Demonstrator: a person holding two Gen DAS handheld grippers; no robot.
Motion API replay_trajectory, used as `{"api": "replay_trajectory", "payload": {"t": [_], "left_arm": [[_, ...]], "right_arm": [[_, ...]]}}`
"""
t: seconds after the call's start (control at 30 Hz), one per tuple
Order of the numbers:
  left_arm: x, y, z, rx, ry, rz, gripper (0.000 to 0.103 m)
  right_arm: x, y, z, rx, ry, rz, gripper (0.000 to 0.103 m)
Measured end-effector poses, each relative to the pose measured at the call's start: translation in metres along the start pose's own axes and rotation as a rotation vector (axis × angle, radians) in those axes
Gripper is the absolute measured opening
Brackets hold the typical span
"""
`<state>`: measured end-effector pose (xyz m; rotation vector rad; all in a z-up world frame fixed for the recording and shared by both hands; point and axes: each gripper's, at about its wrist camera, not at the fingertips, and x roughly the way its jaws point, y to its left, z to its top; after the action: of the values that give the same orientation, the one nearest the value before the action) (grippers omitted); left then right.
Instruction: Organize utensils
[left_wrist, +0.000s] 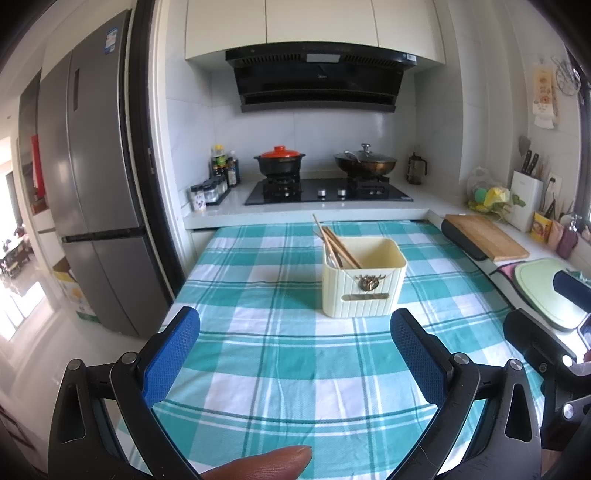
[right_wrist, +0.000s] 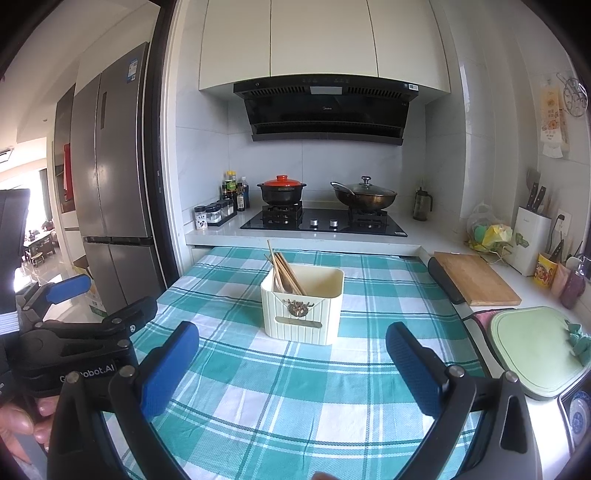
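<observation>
A cream ribbed utensil holder (left_wrist: 364, 284) (right_wrist: 303, 310) stands on the teal checked tablecloth (left_wrist: 280, 354) (right_wrist: 280, 398). Several wooden chopsticks (left_wrist: 334, 243) (right_wrist: 286, 273) lean in its left part, with a pale utensil beside them. My left gripper (left_wrist: 295, 332) hovers open over the cloth, short of the holder, nothing between its blue pads (left_wrist: 173, 354). My right gripper (right_wrist: 291, 350) is open too, just in front of the holder. In the right wrist view the left gripper's body (right_wrist: 74, 343) sits at the far left, a hand under it.
Behind the table runs a counter with a gas hob (left_wrist: 328, 192), a red-lidded pot (left_wrist: 279, 160) and a wok (left_wrist: 365, 162). A wooden cutting board (right_wrist: 476, 280) and a green board (right_wrist: 535, 350) lie on the right counter. A grey fridge (left_wrist: 92, 192) stands left.
</observation>
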<state>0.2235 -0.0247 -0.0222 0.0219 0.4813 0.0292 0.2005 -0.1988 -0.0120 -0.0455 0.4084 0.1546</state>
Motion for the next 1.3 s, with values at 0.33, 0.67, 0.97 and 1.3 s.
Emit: {"api": "replay_trajectory", "payload": {"t": [0.33, 0.67, 0.97, 1.3], "left_arm": [[-0.0051, -0.0001, 0.0031, -0.001, -0.006, -0.005, 0.103], [-0.01, 0.0017, 0.0069, 0.0, -0.015, -0.007, 0.103], [-0.0106, 0.0017, 0.0062, 0.001, -0.016, -0.008, 0.103], [-0.0106, 0.0011, 0.0054, 0.0, -0.017, -0.006, 0.103]], "right_arm": [[-0.0017, 0.0008, 0.0005, -0.004, -0.004, 0.003, 0.103], [-0.0049, 0.0004, 0.0009, -0.007, -0.012, 0.005, 0.103], [-0.0051, 0.0003, 0.0008, -0.008, -0.012, 0.005, 0.103], [-0.0049, 0.0007, 0.0011, -0.01, -0.014, 0.005, 0.103]]}}
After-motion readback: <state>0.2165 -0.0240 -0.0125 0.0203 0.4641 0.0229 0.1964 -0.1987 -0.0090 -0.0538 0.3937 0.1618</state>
